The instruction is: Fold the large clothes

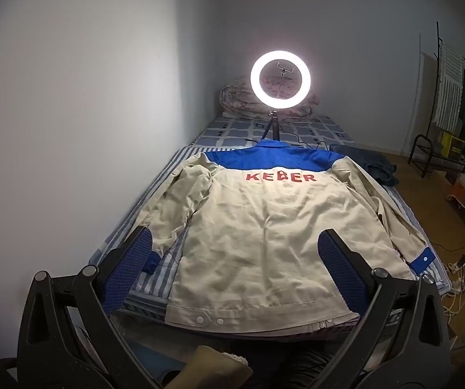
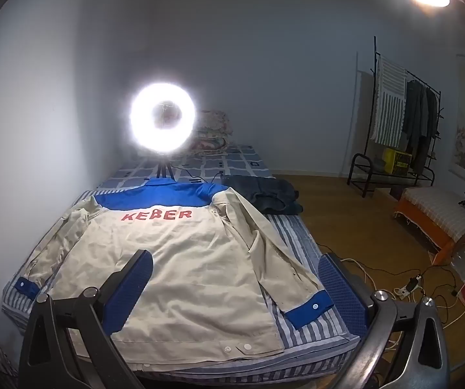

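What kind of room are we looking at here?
Most likely a bedroom in a home. A jacket lies spread on a bed with striped bedding, a rolled quilt sits at its far end, and a clothes rack stands by the wall.

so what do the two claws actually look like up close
Both look alike. The left claw has black plastic arms shaped like tall triangles with cut-out slots, round metal bolt heads at the pivots, and flat fingers faced with blue, finely dimpled pads. The right claw has the same black frame, bolts and blue pads. No cables, markings or sleeves show.
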The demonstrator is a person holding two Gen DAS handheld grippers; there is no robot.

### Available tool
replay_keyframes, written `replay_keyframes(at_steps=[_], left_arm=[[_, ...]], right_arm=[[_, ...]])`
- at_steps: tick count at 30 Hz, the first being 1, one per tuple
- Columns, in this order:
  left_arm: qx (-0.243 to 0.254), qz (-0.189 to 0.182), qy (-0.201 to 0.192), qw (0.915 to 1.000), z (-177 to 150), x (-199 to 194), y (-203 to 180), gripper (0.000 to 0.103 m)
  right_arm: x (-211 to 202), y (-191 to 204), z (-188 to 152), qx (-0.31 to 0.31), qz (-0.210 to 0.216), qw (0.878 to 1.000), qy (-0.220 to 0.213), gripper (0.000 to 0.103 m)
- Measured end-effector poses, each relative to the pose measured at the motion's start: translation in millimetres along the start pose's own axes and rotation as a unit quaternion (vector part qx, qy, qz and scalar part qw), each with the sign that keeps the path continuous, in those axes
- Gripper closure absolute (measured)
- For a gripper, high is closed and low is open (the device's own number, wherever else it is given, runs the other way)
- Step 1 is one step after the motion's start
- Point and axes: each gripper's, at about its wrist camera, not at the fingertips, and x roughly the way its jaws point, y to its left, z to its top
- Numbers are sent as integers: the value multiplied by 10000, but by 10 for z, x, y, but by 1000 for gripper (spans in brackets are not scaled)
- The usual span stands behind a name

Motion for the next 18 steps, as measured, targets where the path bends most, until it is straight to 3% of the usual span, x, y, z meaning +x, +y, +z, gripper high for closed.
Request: replay_keyframes(at_steps=[18], left_arm=[[34, 106, -112, 9999, 35, 1, 135, 0]], right_arm=[[-7, 67, 56, -51, 131, 9999, -90, 0]])
